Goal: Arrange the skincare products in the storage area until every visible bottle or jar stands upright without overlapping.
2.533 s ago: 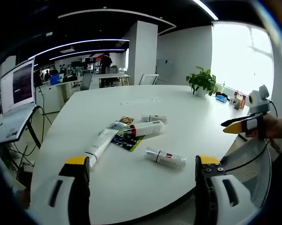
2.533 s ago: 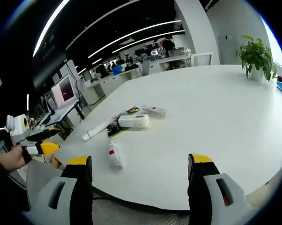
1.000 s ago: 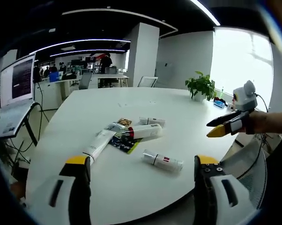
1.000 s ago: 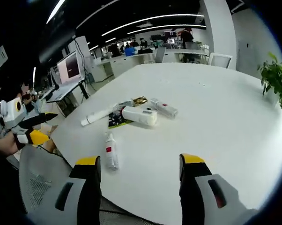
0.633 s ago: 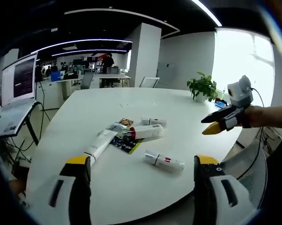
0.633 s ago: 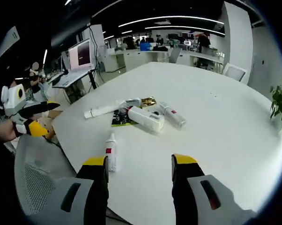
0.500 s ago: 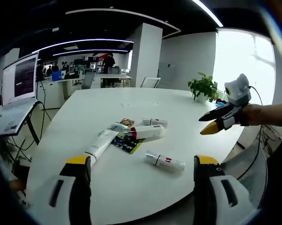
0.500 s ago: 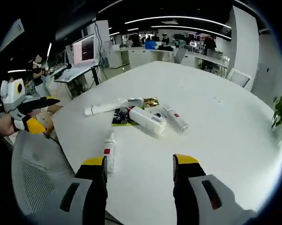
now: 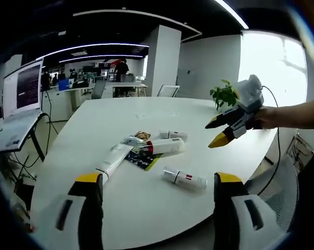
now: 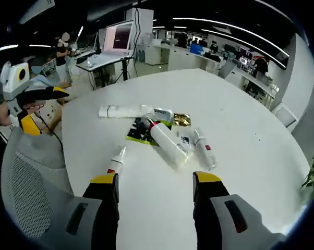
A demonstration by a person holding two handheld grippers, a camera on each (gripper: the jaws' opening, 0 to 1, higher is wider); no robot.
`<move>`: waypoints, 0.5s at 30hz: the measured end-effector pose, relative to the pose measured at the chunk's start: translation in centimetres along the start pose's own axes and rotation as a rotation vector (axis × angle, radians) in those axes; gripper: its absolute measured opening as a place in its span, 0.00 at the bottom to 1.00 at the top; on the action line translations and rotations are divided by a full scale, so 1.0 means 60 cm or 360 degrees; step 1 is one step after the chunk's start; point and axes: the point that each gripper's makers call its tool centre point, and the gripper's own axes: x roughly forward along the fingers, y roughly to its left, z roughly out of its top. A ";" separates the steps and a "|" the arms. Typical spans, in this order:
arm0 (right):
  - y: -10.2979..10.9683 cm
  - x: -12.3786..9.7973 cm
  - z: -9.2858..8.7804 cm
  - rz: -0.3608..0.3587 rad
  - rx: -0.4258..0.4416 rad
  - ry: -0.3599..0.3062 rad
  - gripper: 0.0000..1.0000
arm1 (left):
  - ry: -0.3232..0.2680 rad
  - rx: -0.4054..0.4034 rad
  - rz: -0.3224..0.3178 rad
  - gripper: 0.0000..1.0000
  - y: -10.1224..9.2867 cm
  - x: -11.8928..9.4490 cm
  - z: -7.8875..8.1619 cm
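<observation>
Lying flat on the white tabletop (image 9: 198, 125), every skincare product is on its side. In the left gripper view a small bottle (image 9: 184, 178) with a red mark lies alone nearest the camera, apart from the cluster: a long white tube (image 9: 112, 160), a bigger bottle (image 9: 159, 147) with a red band across a dark packet (image 9: 141, 160), a gold sachet (image 9: 142, 136), a short bottle (image 9: 172, 135) behind. Left hand-held gripper (image 9: 154, 182) hangs off the tabletop edge, jaws wide apart, empty. Right hand-held gripper (image 9: 213, 133), coming in from the right, is above the tabletop, jaws slightly parted, nothing between them.

Right gripper view: right hand-held gripper (image 10: 155, 183) over the tabletop (image 10: 240, 120), jaws wide, empty; small bottle (image 10: 116, 160) just beyond the left jaw, cluster further off, mesh chair (image 10: 32, 192) at lower left. Left hand-held gripper (image 10: 34, 112) at far left, jaws apart
</observation>
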 end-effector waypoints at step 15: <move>-0.005 0.055 0.017 0.0139 -0.0236 0.0098 0.51 | 0.0024 -0.0016 0.0001 0.79 0.002 0.003 -0.006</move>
